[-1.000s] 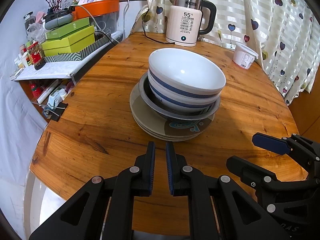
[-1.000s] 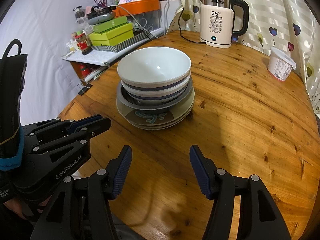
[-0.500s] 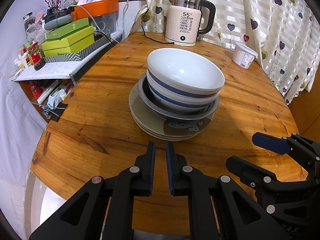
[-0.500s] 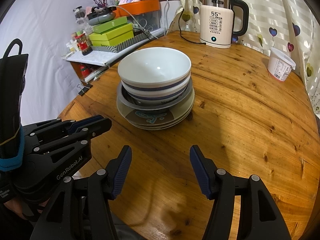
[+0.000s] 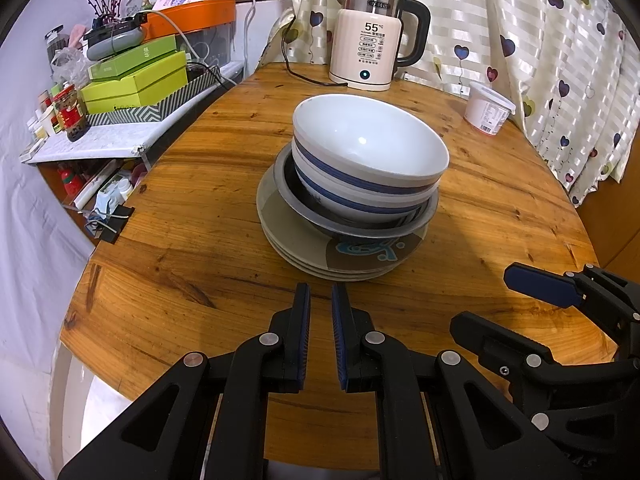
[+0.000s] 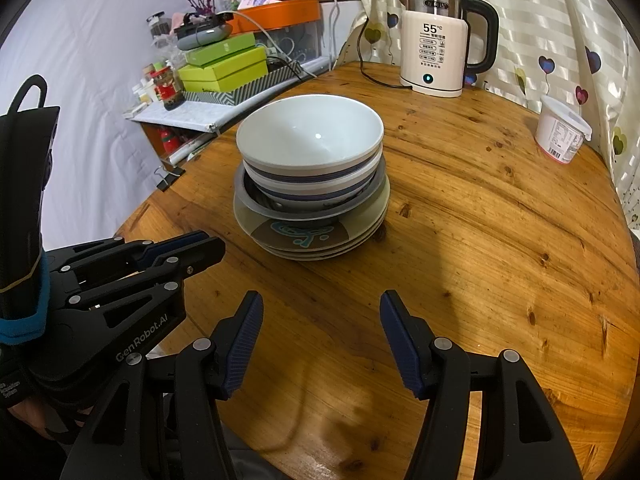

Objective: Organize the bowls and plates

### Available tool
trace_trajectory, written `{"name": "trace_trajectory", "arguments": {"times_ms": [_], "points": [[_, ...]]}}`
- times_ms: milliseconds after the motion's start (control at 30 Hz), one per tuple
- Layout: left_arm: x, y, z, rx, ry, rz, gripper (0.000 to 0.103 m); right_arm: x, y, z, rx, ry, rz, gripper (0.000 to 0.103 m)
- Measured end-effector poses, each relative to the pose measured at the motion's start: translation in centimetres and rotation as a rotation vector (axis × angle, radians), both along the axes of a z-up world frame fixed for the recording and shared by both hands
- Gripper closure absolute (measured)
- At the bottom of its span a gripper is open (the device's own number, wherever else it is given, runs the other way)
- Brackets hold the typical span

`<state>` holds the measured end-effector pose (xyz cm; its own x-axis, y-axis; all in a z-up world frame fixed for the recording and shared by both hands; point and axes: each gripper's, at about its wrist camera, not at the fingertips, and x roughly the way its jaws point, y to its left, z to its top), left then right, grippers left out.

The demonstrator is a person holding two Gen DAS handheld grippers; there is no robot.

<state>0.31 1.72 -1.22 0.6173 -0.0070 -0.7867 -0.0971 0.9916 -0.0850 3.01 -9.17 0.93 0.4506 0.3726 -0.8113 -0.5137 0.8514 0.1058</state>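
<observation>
White bowls with blue bands [image 5: 368, 160] [image 6: 308, 148] are nested in a grey dish [image 5: 356, 226] on a stack of beige plates [image 5: 296, 240] [image 6: 308, 244] in the middle of the round wooden table [image 5: 192, 216]. My left gripper [image 5: 320, 304] is nearly shut and empty, just in front of the plates; it shows in the right wrist view [image 6: 192, 248]. My right gripper [image 6: 320, 312] is open and empty, in front of the stack; it shows in the left wrist view [image 5: 516, 300].
A cream electric kettle [image 5: 370, 56] with its cord stands at the table's back. A white tub [image 5: 488, 108] sits at the back right by the curtain. Green boxes [image 5: 136, 76] and clutter fill a shelf to the left. The table edge is near me.
Almost nothing has moved; both grippers hold their places and widths in front of the stack.
</observation>
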Motion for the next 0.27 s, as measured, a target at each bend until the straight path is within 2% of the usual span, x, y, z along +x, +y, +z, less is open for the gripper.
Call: {"name": "trace_trajectory", "arguments": {"times_ms": [267], "points": [[0.04, -0.04, 0.05, 0.003, -0.003, -0.006, 0.092, 0.0, 0.05, -0.01, 0.001, -0.002, 0.0, 0.037]]}}
